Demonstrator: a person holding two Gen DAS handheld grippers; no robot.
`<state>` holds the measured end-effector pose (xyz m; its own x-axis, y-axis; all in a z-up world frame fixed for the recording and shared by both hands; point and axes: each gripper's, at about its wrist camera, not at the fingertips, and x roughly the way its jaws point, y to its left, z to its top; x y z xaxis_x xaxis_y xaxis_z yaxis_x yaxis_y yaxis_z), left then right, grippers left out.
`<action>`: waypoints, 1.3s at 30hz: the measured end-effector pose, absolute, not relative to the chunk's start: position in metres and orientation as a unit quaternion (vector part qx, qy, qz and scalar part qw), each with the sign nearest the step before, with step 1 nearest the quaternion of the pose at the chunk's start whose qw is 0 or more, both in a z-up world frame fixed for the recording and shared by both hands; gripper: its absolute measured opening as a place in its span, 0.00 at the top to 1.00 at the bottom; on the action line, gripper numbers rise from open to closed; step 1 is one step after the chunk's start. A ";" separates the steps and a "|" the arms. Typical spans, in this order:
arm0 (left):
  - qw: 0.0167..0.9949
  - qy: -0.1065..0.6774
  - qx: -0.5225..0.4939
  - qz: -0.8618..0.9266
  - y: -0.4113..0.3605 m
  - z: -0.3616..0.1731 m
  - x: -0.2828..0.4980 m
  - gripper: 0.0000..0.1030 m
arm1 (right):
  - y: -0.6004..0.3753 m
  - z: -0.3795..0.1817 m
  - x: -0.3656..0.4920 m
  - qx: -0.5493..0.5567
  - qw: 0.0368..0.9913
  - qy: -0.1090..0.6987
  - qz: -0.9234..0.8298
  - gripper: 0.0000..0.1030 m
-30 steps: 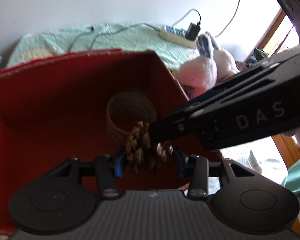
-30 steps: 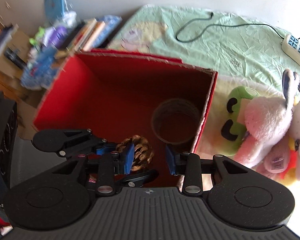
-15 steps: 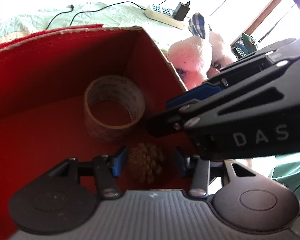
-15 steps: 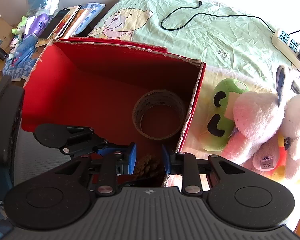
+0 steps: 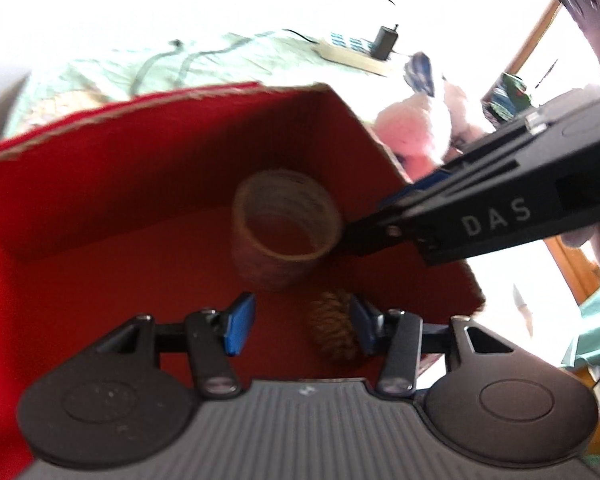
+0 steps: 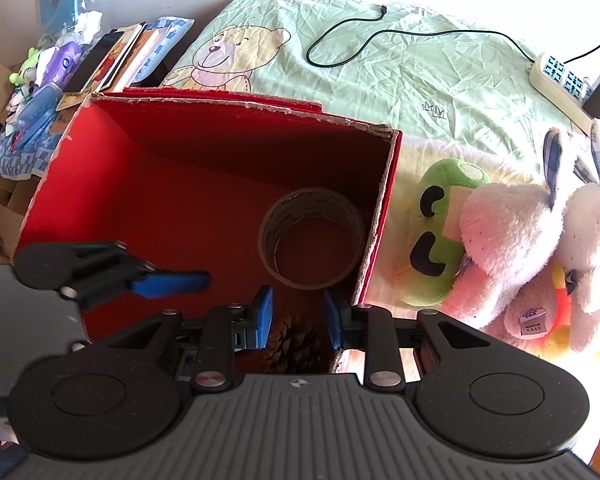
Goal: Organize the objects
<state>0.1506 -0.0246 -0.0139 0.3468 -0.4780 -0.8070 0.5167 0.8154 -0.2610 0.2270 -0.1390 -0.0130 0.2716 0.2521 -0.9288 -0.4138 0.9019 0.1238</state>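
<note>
A brown pine cone lies on the floor of the red cardboard box, close to the right finger of my left gripper, which is open and holds nothing. Behind it stands a roll of brown tape. In the right wrist view the pine cone shows low between the fingers of my right gripper, which is open and hangs above it over the box's near right corner. The tape roll sits just beyond. One blue left fingertip reaches in from the left.
The box rests on a green bedsheet. Right of it lie a green plush and a pink plush rabbit. A power strip and a black cable lie farther back. Books and clutter sit at the left.
My left gripper has let go of the pine cone, which now lies on the box floor. Its jaws have spread wider and it has drawn back. The right gripper has opened a little.
</note>
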 end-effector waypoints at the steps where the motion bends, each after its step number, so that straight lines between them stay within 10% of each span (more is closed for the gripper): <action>1: 0.825 0.482 0.022 -0.293 -0.020 -0.012 0.151 0.50 | -0.138 -0.013 0.227 -0.071 0.795 0.566 0.208 0.71; 17: 0.859 0.462 0.039 -0.219 0.032 0.015 0.152 0.23 | -0.128 -0.015 0.205 -0.039 0.811 0.556 0.176 0.69; 39: 0.891 0.444 0.052 -0.074 0.029 0.048 0.092 0.14 | -0.139 0.006 0.155 -0.023 0.835 0.495 0.240 0.53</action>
